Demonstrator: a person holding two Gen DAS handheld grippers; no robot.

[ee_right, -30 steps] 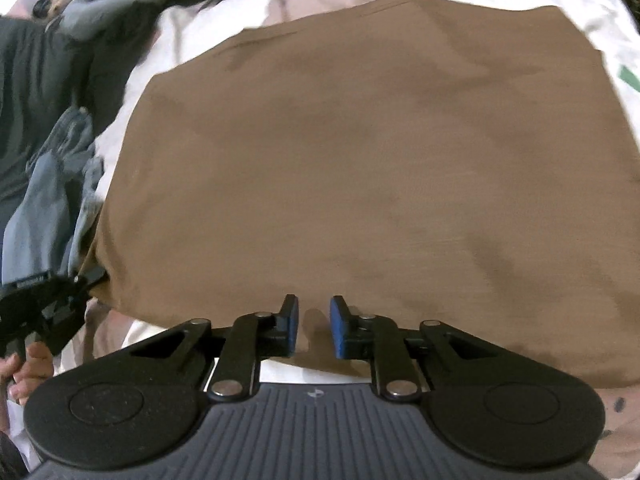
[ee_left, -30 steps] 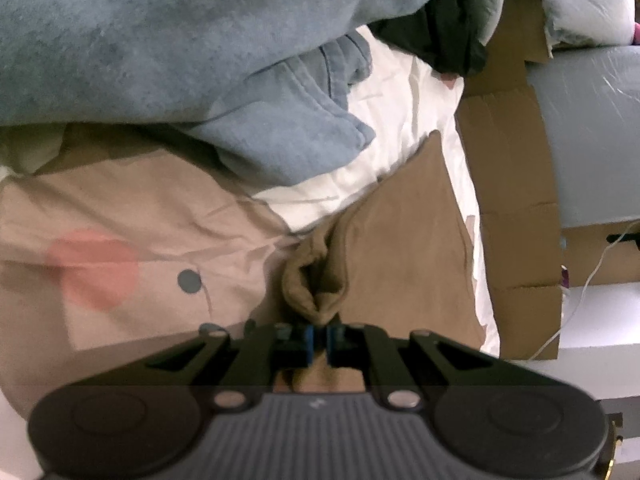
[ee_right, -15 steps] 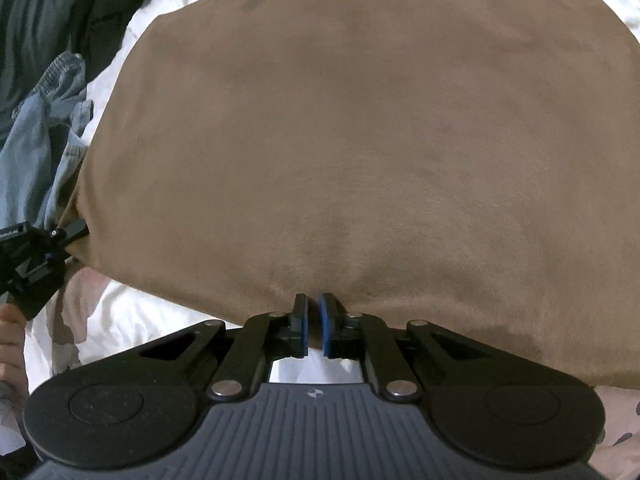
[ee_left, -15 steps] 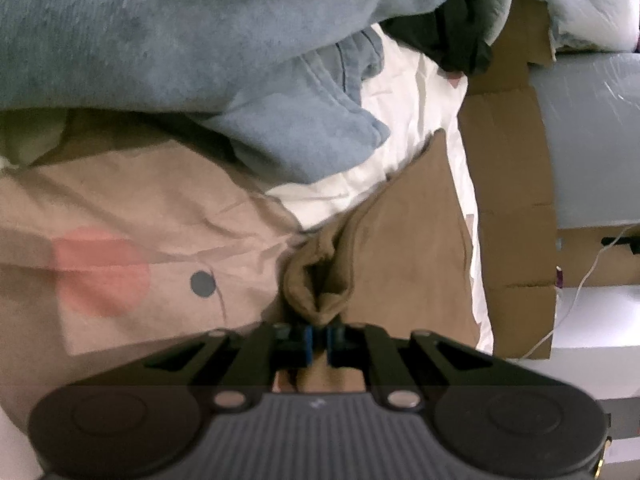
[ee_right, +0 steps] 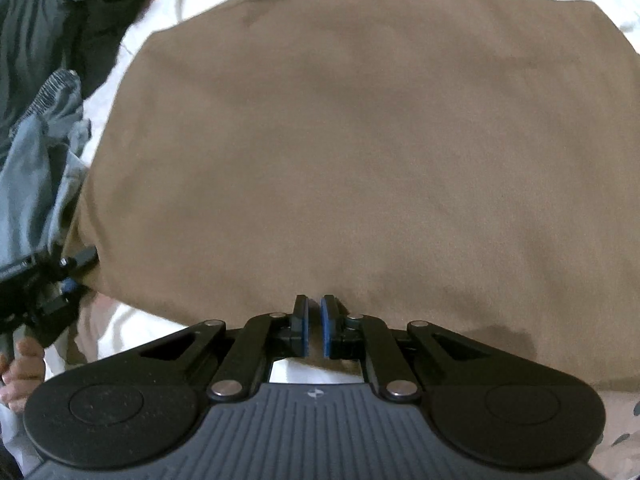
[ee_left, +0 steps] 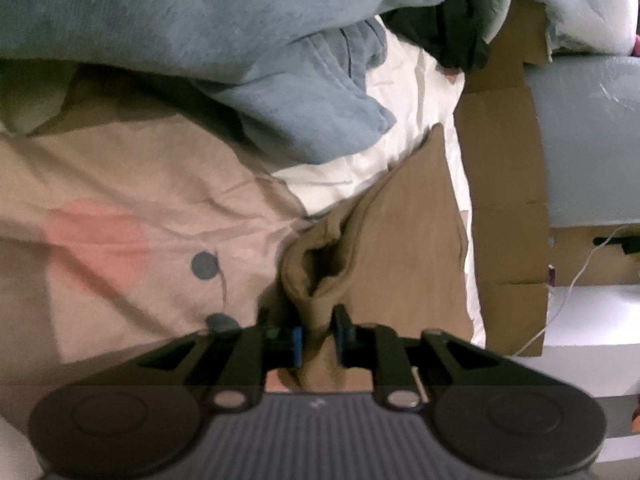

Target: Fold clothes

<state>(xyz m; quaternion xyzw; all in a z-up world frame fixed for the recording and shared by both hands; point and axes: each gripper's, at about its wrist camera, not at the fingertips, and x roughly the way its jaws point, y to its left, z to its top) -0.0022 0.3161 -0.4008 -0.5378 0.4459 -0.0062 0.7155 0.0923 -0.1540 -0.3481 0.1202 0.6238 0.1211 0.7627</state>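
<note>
Brown soft cotton garment [ee_right: 340, 152] fills the frame; right gripper [ee_right: 314, 332] clenched on its lower hem, left gripper [ee_left: 318, 336] fingers opening around the bunched corner; regrip evenly first.

Brown garment [ee_right: 344, 152] — plain, matte, spread flat and smooth on pale bedding, edges roughly straight, one corner [ee_left: 316, 268] bunched into an upright pucker with a dark hollow — near edge creased slightly.

no readable text, labels, brands, numbers or signs anywhere
</note>
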